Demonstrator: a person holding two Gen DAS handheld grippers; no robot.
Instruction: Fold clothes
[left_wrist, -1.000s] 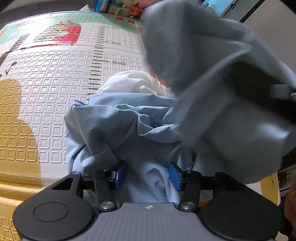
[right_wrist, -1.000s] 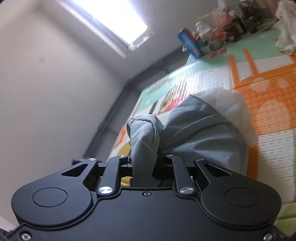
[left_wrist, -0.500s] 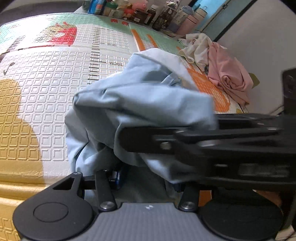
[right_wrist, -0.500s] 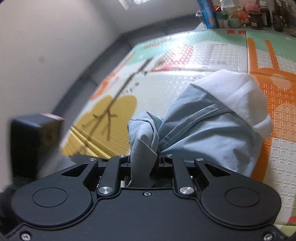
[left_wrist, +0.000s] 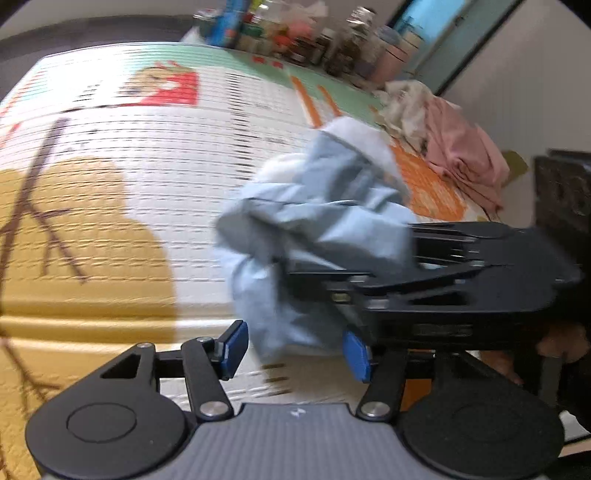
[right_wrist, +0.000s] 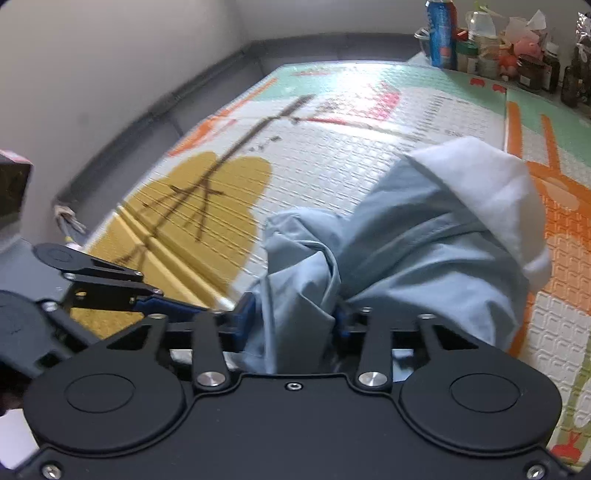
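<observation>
The garment (right_wrist: 436, 236) is pale blue with a white lining. The play mat (right_wrist: 332, 147) has white embossed squares, a mustard yellow patch with brown branches, orange and mint green parts. The cloth pile (left_wrist: 461, 155) is pink and cream.

The right gripper (right_wrist: 293, 314) points down at a patterned foam play mat (right_wrist: 332, 147) and its jaws are opening, with a bunched fold of a light blue garment (right_wrist: 424, 254) standing up between the blue pads (right_wrist: 248, 308). The garment lies crumpled on the mat ahead, its white lining (right_wrist: 491, 184) turned outward at the far end. The left gripper (right_wrist: 147, 301) reaches in from the lower left, seen side-on, its blue-tipped fingers just beside the cloth. Bottles and jars (right_wrist: 491, 48) crowd the mat's far edge near a pale wall (right_wrist: 110, 55).
</observation>
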